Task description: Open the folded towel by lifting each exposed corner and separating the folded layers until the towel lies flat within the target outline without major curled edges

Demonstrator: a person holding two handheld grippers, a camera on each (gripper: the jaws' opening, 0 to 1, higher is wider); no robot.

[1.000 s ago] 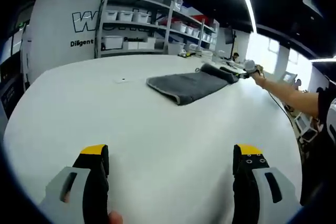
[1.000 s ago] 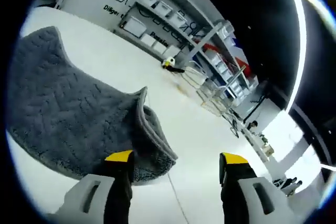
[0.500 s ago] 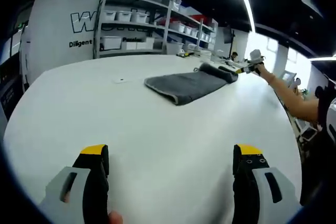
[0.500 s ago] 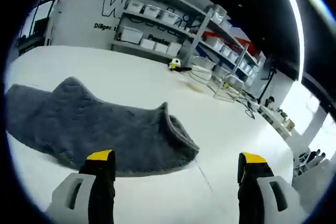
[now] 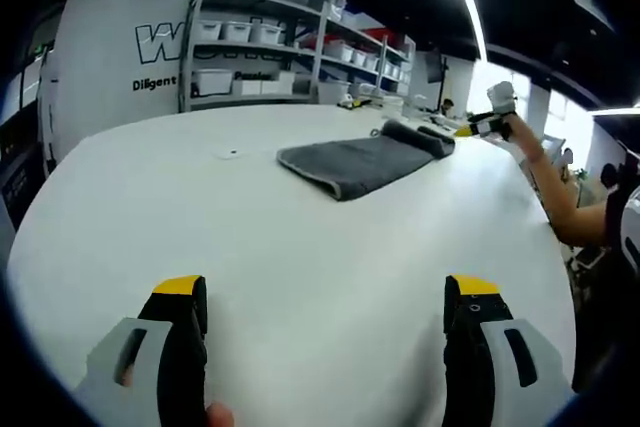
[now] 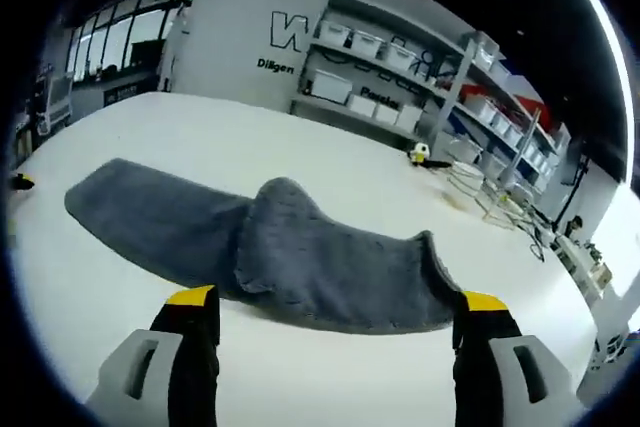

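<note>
A dark grey towel [image 5: 355, 161] lies folded on the white table [image 5: 280, 247], well beyond my left gripper [image 5: 327, 297], which stands open over bare tabletop. In the right gripper view the same towel [image 6: 290, 257] stretches across the middle with a raised hump near its centre and a curled-up corner at its right end. My right gripper [image 6: 328, 312] is open just in front of the towel, nothing between its jaws. In the left gripper view the right gripper [image 5: 490, 119] hangs in a person's hand beyond the towel's far end, a little above the table.
Shelving with white bins [image 5: 262, 55] lines the far wall. A small yellow object [image 6: 421, 154] and wire racks [image 6: 480, 192] sit on the table behind the towel. The person's forearm [image 5: 548, 182] reaches in from the right.
The right gripper has lifted and drawn back from the towel, and its view has swung round to take in the whole towel. The left gripper has held still.
</note>
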